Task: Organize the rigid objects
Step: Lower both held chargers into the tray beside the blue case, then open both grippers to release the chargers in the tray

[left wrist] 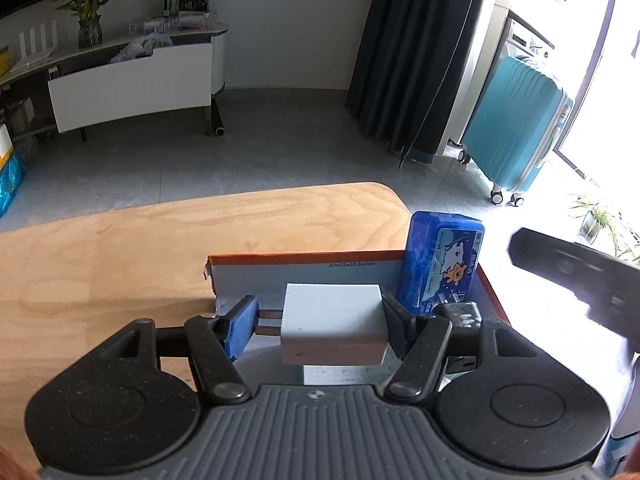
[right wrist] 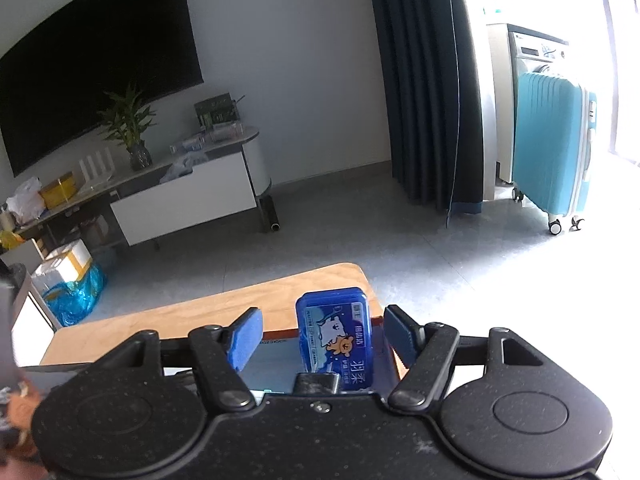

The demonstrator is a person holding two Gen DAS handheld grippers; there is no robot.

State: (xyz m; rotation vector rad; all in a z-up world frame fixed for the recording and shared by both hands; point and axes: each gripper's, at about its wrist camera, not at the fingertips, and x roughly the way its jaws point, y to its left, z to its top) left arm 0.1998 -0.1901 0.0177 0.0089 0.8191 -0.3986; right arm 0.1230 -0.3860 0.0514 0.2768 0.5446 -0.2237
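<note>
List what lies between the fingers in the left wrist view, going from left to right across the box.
Left finger pad → metal prongs → white charger block → right finger pad → blue tissue pack standing upright in the box → the other gripper's dark body at the right edge.

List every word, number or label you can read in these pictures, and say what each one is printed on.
"33x23x12.5x5cm", roughly as it reads, small and soft: inner wall of the orange-edged cardboard box.
Large white Chinese characters, not legible enough to quote: blue plastic-wrapped tissue pack with a cartoon bear.
Fine print on the same pack: too small to read.
White cube-shaped plug charger: no print visible.
</note>
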